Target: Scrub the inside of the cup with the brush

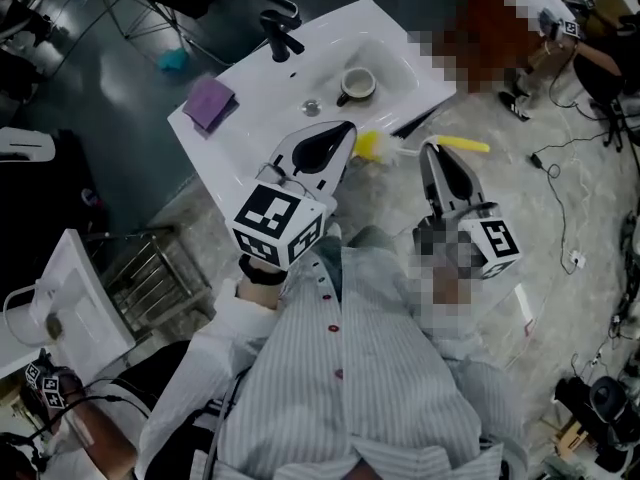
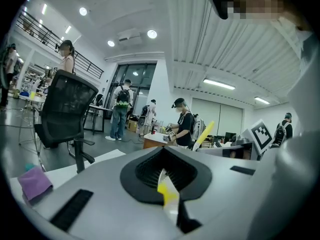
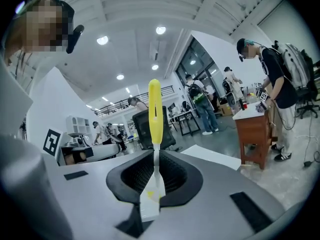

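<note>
White sink [image 1: 250, 83] fills the space ahead of us, with the cup [image 1: 357, 85] standing upright in its basin near the black faucet [image 1: 281, 34] and a purple cloth [image 1: 209, 103] lying on its flat side. We hold the yellow brush [image 1: 371, 146] by the sink's near edge, apart from the cup. Our right gripper [image 1: 431, 150] is clamped on its handle and our left gripper [image 1: 347, 130] is closed on its bristle end.

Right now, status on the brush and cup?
Left tongs shut on the brush head end; right tongs shut on its neck. Cup in the sink, untouched. Nothing in the way.
</note>
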